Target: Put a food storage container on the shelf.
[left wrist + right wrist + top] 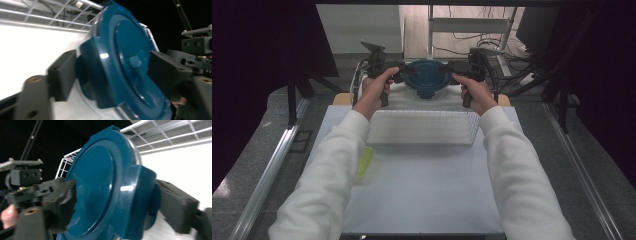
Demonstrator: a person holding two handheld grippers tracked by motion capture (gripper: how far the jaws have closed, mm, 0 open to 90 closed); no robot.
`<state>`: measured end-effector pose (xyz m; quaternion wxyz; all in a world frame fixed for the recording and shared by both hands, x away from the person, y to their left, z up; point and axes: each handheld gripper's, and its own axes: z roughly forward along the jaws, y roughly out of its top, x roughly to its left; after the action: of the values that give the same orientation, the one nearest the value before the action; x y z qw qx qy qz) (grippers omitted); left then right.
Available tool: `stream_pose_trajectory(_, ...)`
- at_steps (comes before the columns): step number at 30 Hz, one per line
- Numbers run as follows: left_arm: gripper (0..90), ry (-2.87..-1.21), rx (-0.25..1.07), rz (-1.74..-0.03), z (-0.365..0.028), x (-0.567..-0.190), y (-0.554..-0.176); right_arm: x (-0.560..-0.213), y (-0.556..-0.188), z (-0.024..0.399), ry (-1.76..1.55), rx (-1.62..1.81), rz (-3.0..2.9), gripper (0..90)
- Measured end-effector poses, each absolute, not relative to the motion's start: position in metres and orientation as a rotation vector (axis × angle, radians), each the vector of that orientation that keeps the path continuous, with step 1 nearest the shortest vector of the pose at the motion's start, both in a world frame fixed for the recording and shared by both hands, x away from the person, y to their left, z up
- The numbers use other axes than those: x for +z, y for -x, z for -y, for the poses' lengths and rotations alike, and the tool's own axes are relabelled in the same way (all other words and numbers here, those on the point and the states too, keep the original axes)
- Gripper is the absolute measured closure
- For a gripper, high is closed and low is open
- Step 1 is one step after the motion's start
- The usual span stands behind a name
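A clear bowl with a teal lid [426,80] sits at the far end of the table, between my two grippers. My left gripper [404,74] reaches in from the left and my right gripper [448,74] from the right. In the left gripper view the left gripper [112,72] straddles a side flap [92,62] of the lid [125,50], one jaw under the flap and one over the lid top. The right gripper [117,197] stands the same way around the opposite flap [140,185]. Both sets of jaws are wide, and the pads do not press.
A white wire tray [422,127] lies just in front of the bowl on the white table [422,185]. A yellow-green item [365,162] shows under the left sleeve. White wire rack bars [50,15] run behind the bowl. Dark frame posts and cables stand beyond.
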<state>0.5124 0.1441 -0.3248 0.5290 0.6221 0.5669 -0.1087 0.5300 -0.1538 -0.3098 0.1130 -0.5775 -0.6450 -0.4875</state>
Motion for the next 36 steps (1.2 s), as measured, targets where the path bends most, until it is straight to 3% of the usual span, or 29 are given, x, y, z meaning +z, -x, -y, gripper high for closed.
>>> stream_pose_trajectory(5, 15.9, -1.485, -0.174, -1.335, -0.145, -0.318, -0.505, -0.297, -0.517, 0.154, 1.699, -1.543, 2.024, 6.9)
stream_pose_trajectory(11, 16.1, -1.521, -0.082, -1.287, -0.15, -0.305, -0.486, -0.283, -0.501, 0.16, 1.671, -1.594, 2.188, 6.0)
stream_pose_trajectory(15, 17.3, -1.579, 0.037, -1.263, -0.151, -0.303, -0.463, -0.28, -0.486, 0.168, 1.612, -1.608, 2.307, 8.6)
stream_pose_trajectory(24, 21.6, -1.65, 0.051, -1.083, -0.158, -0.32, -0.388, -0.298, -0.425, 0.197, 1.359, -1.687, 2.416, 19.5)
stream_pose_trajectory(36, 22.8, -1.747, 0.12, -1.001, -0.154, -0.356, -0.329, -0.326, -0.354, 0.203, 1.213, -1.699, 2.571, 21.9)
